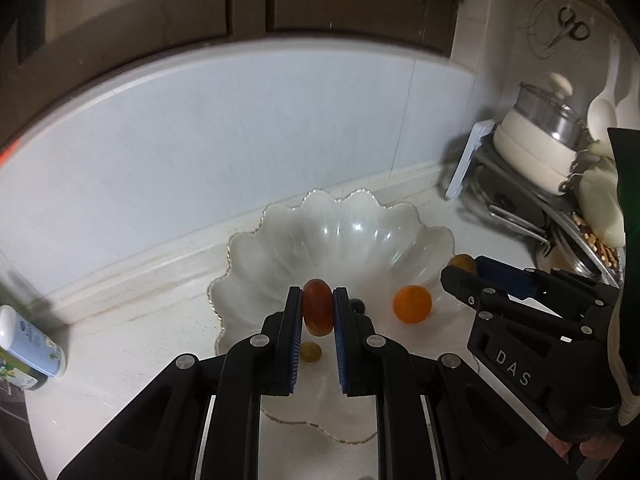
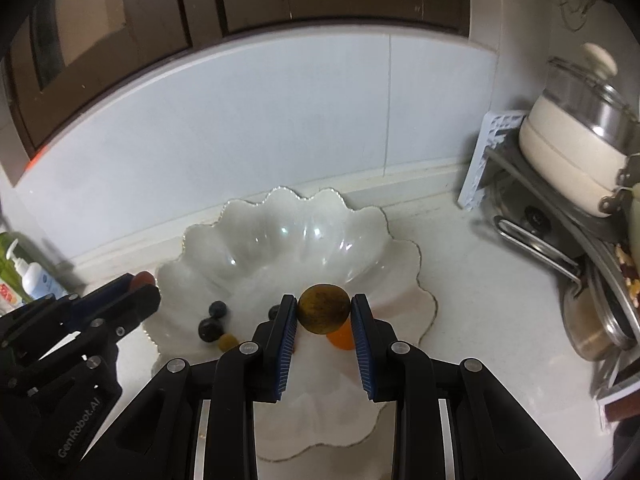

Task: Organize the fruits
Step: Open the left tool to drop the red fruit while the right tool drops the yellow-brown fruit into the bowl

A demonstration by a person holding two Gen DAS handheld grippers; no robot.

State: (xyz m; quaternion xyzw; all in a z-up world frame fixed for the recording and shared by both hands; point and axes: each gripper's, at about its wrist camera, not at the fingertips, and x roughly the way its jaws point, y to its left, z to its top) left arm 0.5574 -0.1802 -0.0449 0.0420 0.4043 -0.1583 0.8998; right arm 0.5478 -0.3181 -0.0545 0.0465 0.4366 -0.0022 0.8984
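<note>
A white scalloped bowl stands on the counter against the wall; it also shows in the right wrist view. My left gripper is shut on a red oval fruit above the bowl's near side. My right gripper is shut on a brown-green round fruit over the bowl. In the bowl lie an orange fruit, a small yellow-green fruit and dark berries. The right gripper shows at the right of the left wrist view.
A dish rack with a white lidded pot and metal pans fills the right side. Bottles stand at the left by the wall; one white bottle shows in the left wrist view. Dark cabinets hang above.
</note>
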